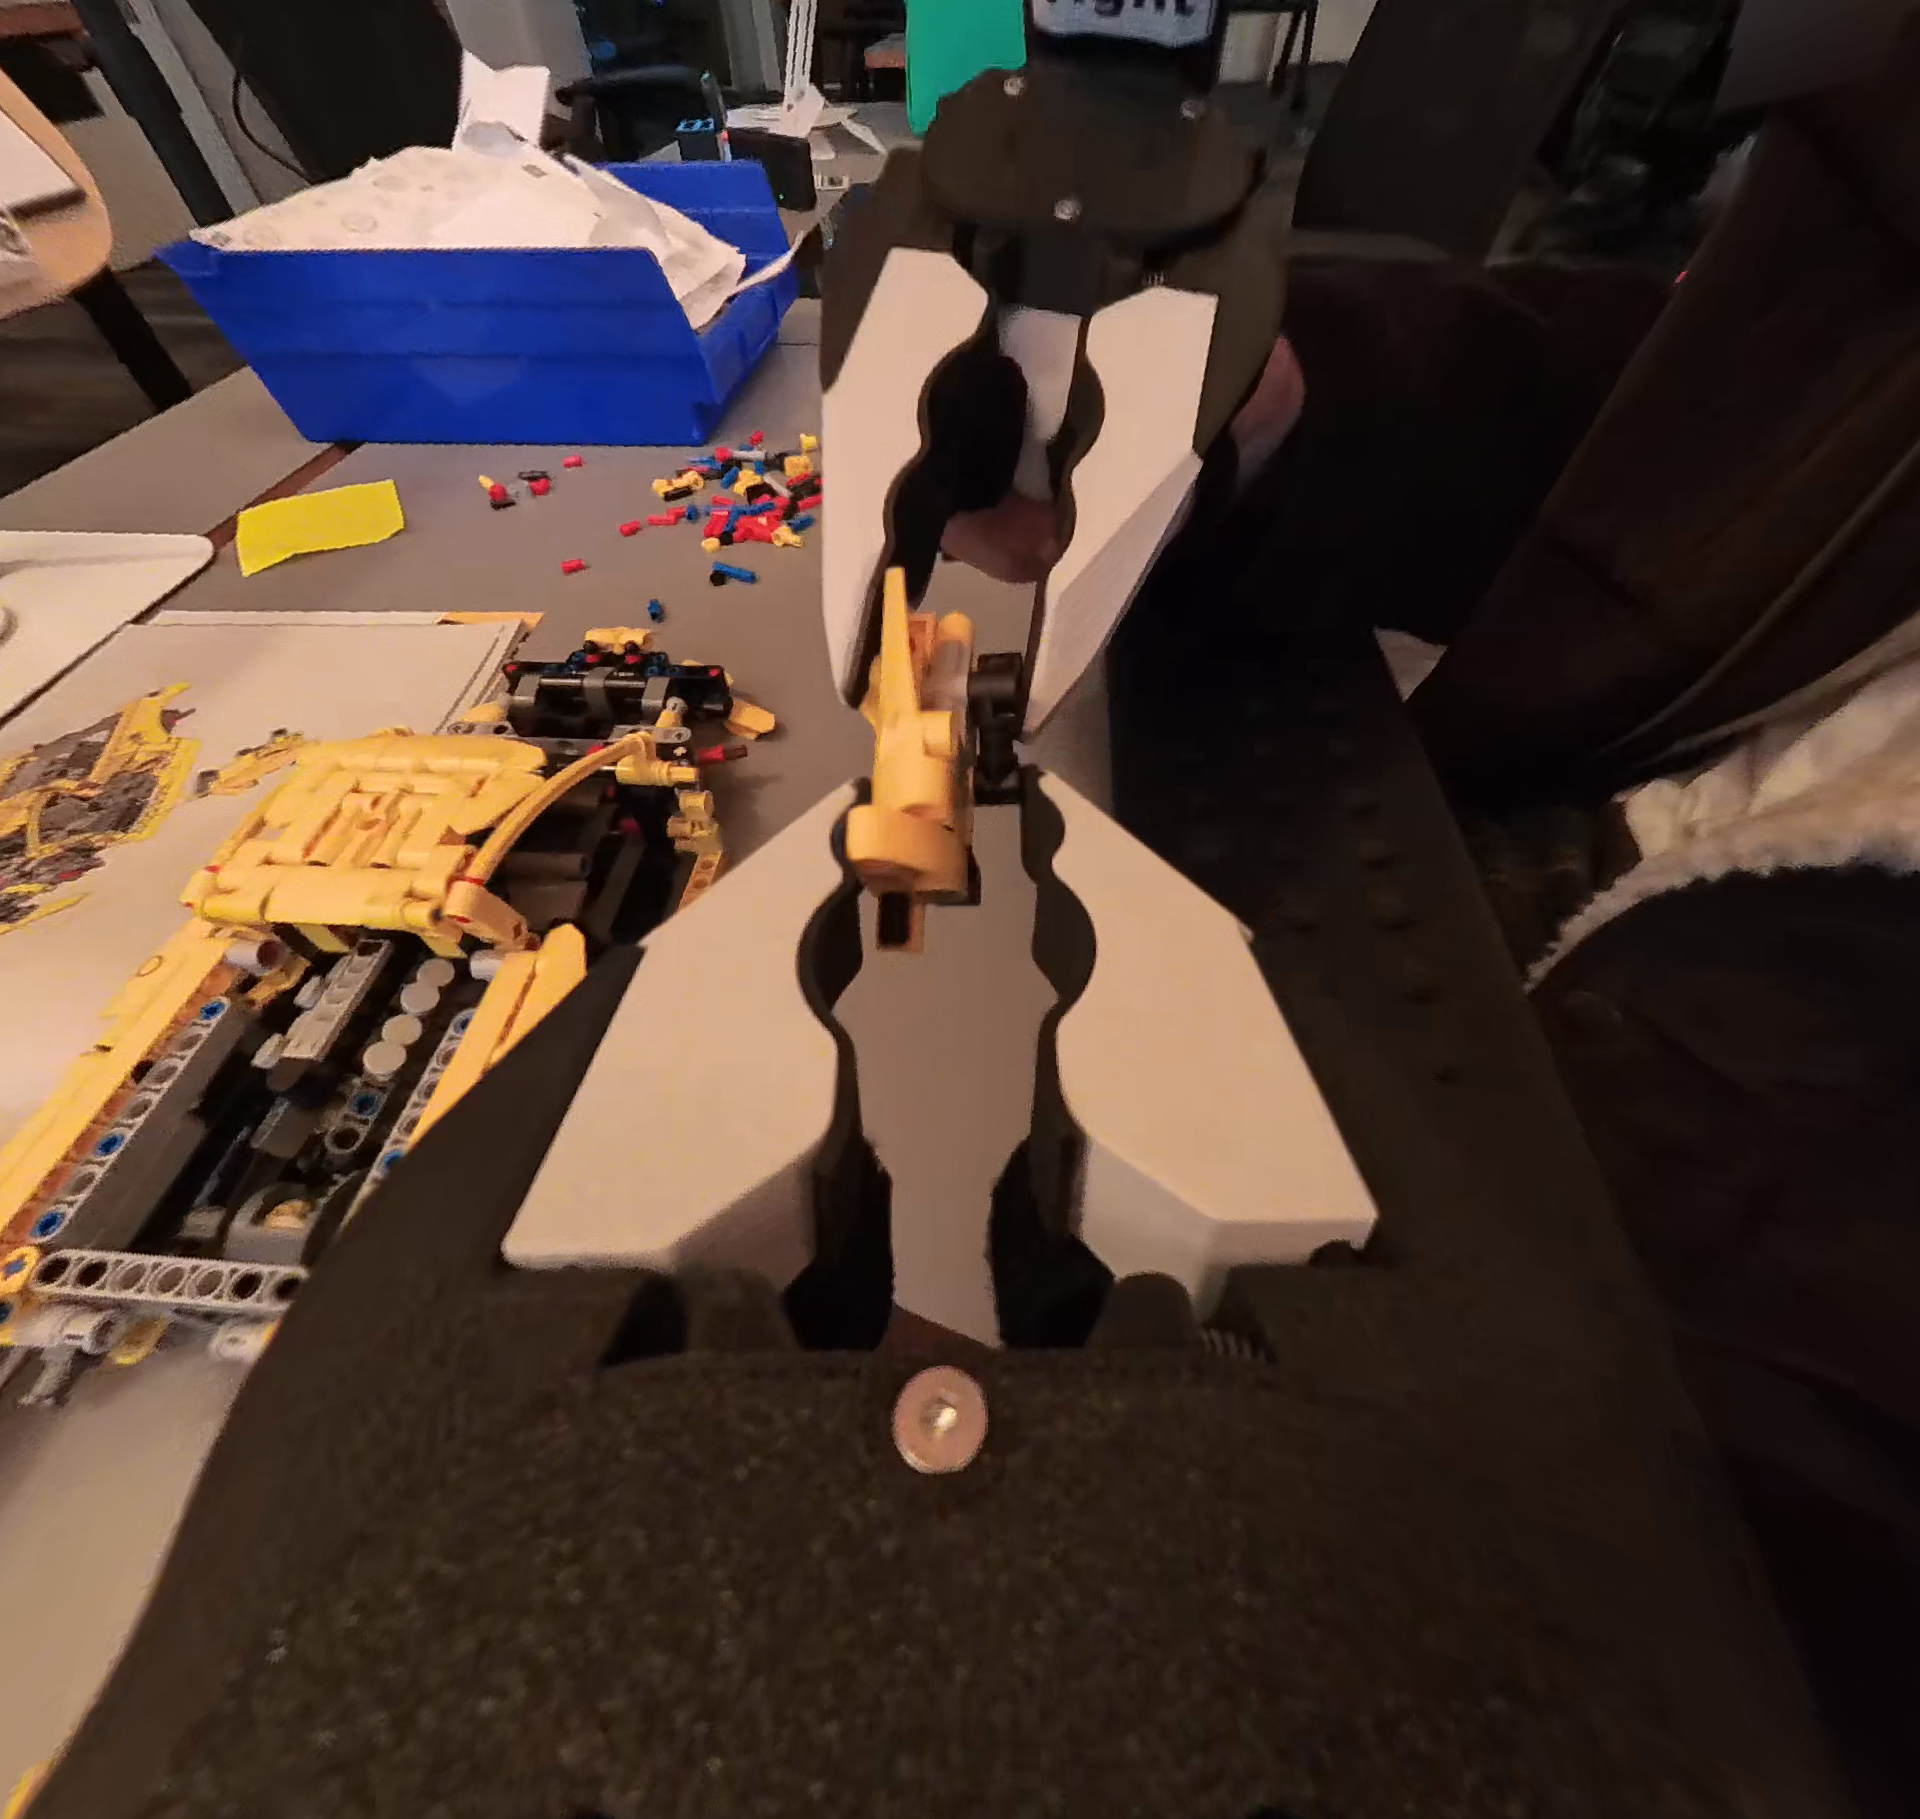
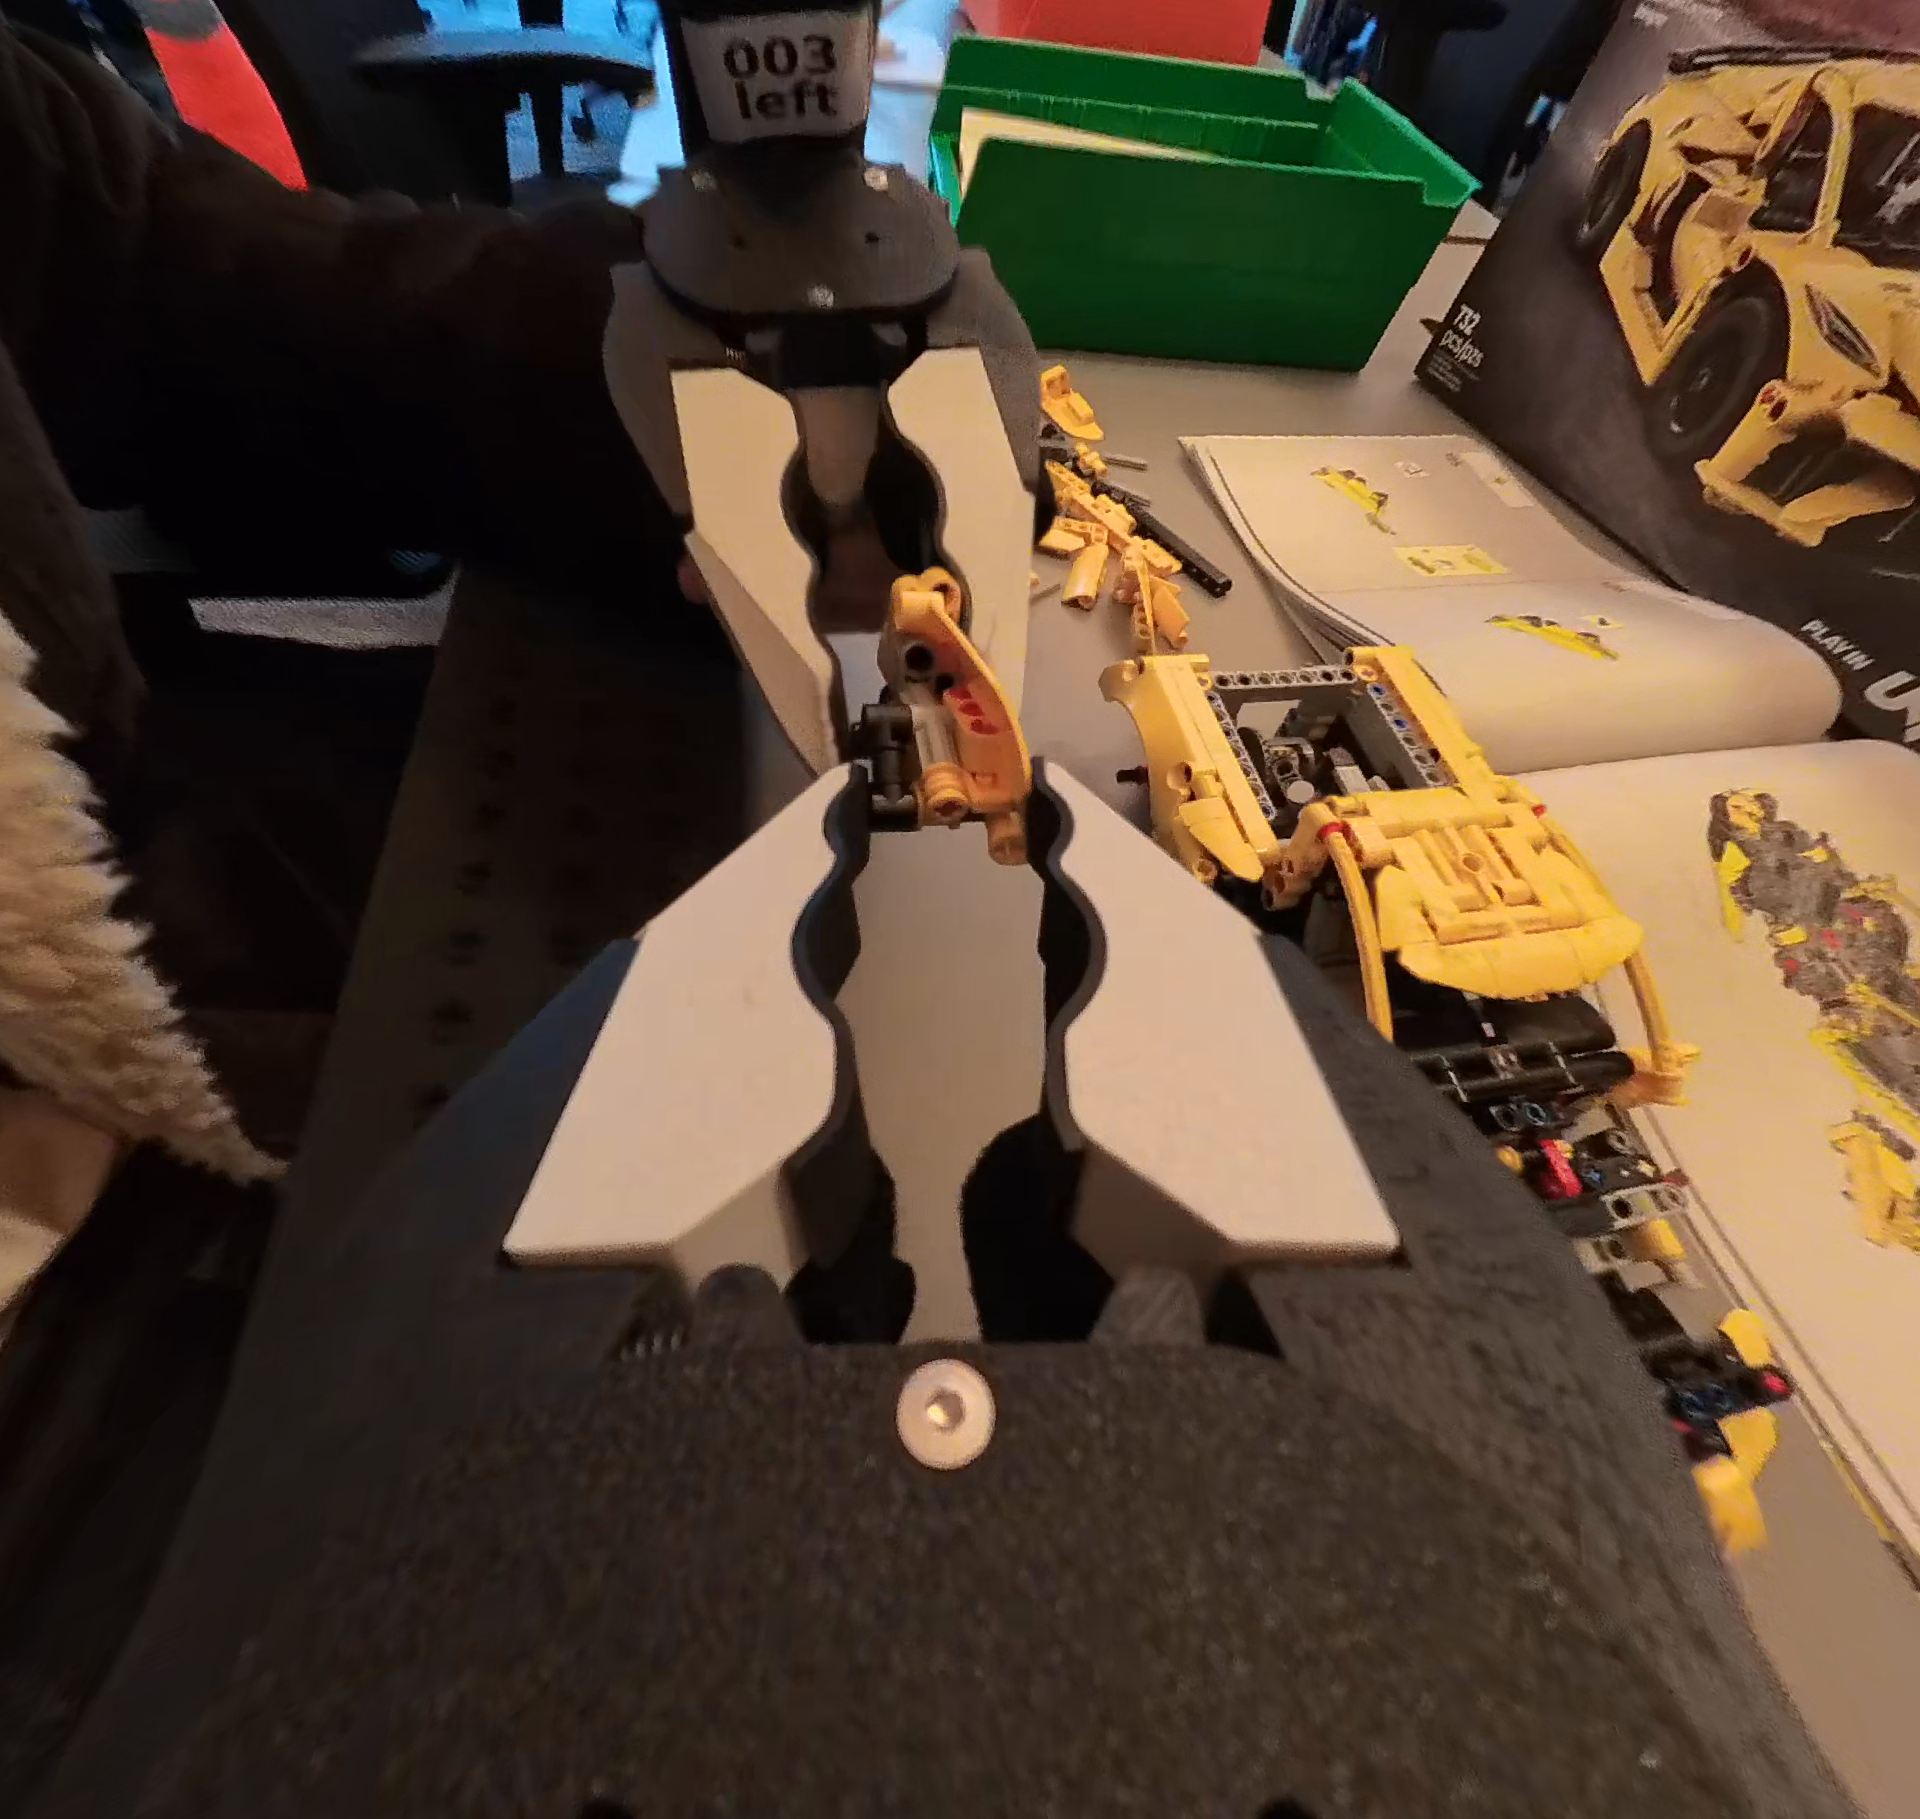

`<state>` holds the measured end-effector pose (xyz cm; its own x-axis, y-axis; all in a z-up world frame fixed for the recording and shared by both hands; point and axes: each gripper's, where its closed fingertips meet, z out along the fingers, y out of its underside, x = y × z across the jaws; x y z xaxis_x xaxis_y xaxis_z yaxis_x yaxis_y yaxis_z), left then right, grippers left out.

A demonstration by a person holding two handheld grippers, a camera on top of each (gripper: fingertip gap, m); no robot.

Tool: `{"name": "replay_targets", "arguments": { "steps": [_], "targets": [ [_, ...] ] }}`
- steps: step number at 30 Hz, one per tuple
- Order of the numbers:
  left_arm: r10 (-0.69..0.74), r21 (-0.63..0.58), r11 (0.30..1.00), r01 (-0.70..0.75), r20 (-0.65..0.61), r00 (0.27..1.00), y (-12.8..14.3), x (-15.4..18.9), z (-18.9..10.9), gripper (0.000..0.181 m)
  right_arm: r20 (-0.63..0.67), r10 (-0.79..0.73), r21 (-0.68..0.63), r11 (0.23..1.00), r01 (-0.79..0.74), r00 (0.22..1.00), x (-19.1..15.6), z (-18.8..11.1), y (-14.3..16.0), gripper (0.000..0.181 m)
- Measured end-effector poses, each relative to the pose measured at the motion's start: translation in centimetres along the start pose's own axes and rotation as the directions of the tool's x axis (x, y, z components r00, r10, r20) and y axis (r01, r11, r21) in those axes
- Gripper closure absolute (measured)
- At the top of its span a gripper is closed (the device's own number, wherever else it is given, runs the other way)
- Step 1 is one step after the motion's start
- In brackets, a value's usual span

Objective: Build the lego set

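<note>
A small sub-assembly (image 1: 914, 813) of yellow curved panels with a black connector is held in the air between both grippers, above the table's near edge. My left gripper (image 1: 945, 793) is shut on its lower end. My right gripper (image 1: 951, 709) comes from the opposite side and is shut on the same piece. In the right wrist view the right gripper (image 2: 945, 782) clamps the sub-assembly (image 2: 966, 720) from below and the left gripper (image 2: 925, 699) clamps it from above. The partly built yellow car (image 1: 384, 834) (image 2: 1455, 865) lies on the table beside them.
A blue bin (image 1: 468, 346) with crumpled bags stands behind a scatter of small loose parts (image 1: 748, 502). A green bin (image 2: 1195, 242), the set's box (image 2: 1714, 315), an open instruction booklet (image 2: 1455, 543) and loose yellow pieces (image 2: 1112, 543) lie past the car. A person's dark sleeve is close by. Both grippers' tips are close together, under 4 cm apart.
</note>
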<state>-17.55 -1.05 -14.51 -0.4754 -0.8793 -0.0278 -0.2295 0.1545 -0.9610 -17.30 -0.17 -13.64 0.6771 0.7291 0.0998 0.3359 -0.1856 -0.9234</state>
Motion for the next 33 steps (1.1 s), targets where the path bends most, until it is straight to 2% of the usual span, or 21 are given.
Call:
{"name": "replay_targets", "arguments": {
  "steps": [5, 7, 9, 12, 14, 17, 22, 26, 33],
  "targets": [
    [0.086, 0.002, 0.996, -0.086, -0.013, 0.996, -0.2, 0.6, 0.0, 0.155, 0.013, -0.001, -0.041, 0.999, 0.002, 1.0, -0.8, -0.4, -0.2, 0.147],
    [0.198, 0.036, 0.979, -0.199, 0.031, 0.98, -0.9, 0.7, -0.2, 0.155, 0.053, -0.012, -0.023, 1.0, 0.014, 0.999, -1.6, -1.1, -1.4, 0.132],
    [0.323, 0.022, 0.945, -0.325, 0.071, 0.944, -1.1, 1.0, -0.3, 0.155, 0.045, -0.065, -0.055, 0.996, 0.068, 0.997, -1.8, -1.8, -1.8, 0.127],
    [0.48, -0.037, 0.877, -0.479, 0.12, 0.869, -1.2, 1.2, -0.1, 0.155, -0.019, -0.206, -0.079, 0.976, 0.204, 0.978, -2.0, -2.8, -2.4, 0.135],
    [0.536, -0.063, 0.844, -0.533, 0.13, 0.834, -1.5, 1.4, 0.0, 0.156, -0.068, -0.289, -0.13, 0.952, 0.279, 0.955, -2.0, -3.3, -2.0, 0.143],
    [0.565, -0.106, 0.824, -0.556, 0.108, 0.818, -1.2, 1.5, 0.3, 0.156, -0.071, -0.326, -0.173, 0.935, 0.311, 0.943, -2.2, -3.1, -1.5, 0.142],
    [0.555, -0.126, 0.83, -0.543, 0.097, 0.826, -1.0, 1.3, 0.6, 0.156, -0.088, -0.383, -0.219, 0.908, 0.357, 0.92, -1.7, -2.2, -0.1, 0.144],
    [0.559, -0.147, 0.826, -0.544, 0.095, 0.824, -0.5, 1.1, 0.7, 0.156, -0.086, -0.426, -0.235, 0.887, 0.398, 0.901, -1.4, -1.7, 0.3, 0.152],
    [0.531, -0.146, 0.842, -0.519, 0.056, 0.846, 0.1, 1.4, 0.9, 0.157, 0.01, -0.39, -0.24, 0.893, 0.381, 0.921, -1.8, -1.5, 0.8, 0.155]
  ]
}}
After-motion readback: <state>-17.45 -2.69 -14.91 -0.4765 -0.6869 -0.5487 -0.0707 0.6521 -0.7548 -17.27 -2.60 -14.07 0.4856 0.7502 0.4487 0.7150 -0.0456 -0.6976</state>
